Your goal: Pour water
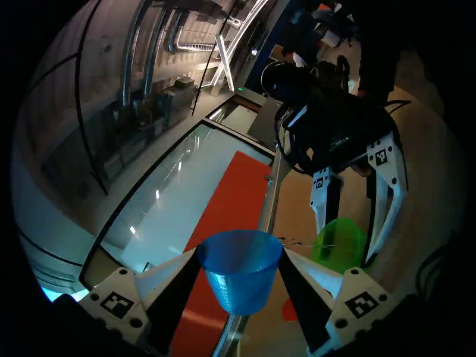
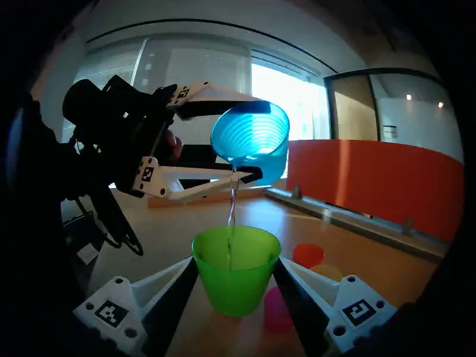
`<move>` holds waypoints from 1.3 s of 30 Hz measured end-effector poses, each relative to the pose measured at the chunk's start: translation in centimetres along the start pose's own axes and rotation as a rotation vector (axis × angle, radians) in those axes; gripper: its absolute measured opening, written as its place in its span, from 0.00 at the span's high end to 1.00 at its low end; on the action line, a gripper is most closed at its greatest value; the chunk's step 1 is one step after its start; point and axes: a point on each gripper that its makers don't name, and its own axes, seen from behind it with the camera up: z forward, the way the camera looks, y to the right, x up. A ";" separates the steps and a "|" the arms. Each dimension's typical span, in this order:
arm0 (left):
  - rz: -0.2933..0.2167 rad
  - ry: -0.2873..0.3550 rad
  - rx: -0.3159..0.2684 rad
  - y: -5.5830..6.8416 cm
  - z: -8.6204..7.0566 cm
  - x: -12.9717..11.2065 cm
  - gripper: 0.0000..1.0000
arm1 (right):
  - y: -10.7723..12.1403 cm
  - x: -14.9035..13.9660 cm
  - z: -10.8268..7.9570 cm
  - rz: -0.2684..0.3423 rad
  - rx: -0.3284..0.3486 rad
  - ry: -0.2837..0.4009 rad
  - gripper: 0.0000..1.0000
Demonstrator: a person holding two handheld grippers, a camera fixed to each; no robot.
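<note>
Two cups: blue cup [image 2: 254, 134] and green cup [image 2: 236, 279] — both translucent plastic, both tapering toward the base.
Blue cup, look: clear blue wall with fine stepped rings running round the inside; rim smooth and round.
Blue cup, place: up in the air, above the green cup and a little farther off; tipped hard over, mouth facing the right gripper view's camera, lower lip pointing down.
Water [image 2: 231, 208]: one thin, slightly wavering thread from the blue cup's lower lip straight down into the green cup's mouth; it shows through the green wall as a pale line.
Green cup, look: bright lime, upright, rim level; the wall glows where light passes through.
Green cup, place: near in the right gripper view, below the blue cup; whether its base touches the table [image 2: 172, 232] I cannot tell.
Left gripper [image 2: 260, 138]: jaws clamped on the blue cup, one finger on each side of its wall; it is turned so that one finger lies above the cup and one below.
Right gripper [image 2: 236, 259]: jaws closed on the green cup, both fingers pressing its sides a little below the rim.
Table: pale wood.
On table, right of green cup: orange piece [image 2: 308, 254], yellow piece [image 2: 326, 272], pink piece [image 2: 277, 309] — small, round, close together; kind unclear.
Far right: red wall panel [image 2: 381, 178].
</note>
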 end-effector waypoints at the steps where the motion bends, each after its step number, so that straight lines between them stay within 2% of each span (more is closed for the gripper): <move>1: 0.000 0.001 0.000 0.0 0.0 0.0 0.13 | 0.0 0.0 0.0 0.000 -0.001 0.000 0.11; 39: 0.047 0.005 0.006 -0.1 0.3 0.6 0.13 | 0.3 0.7 -0.2 -0.013 -0.007 0.008 0.11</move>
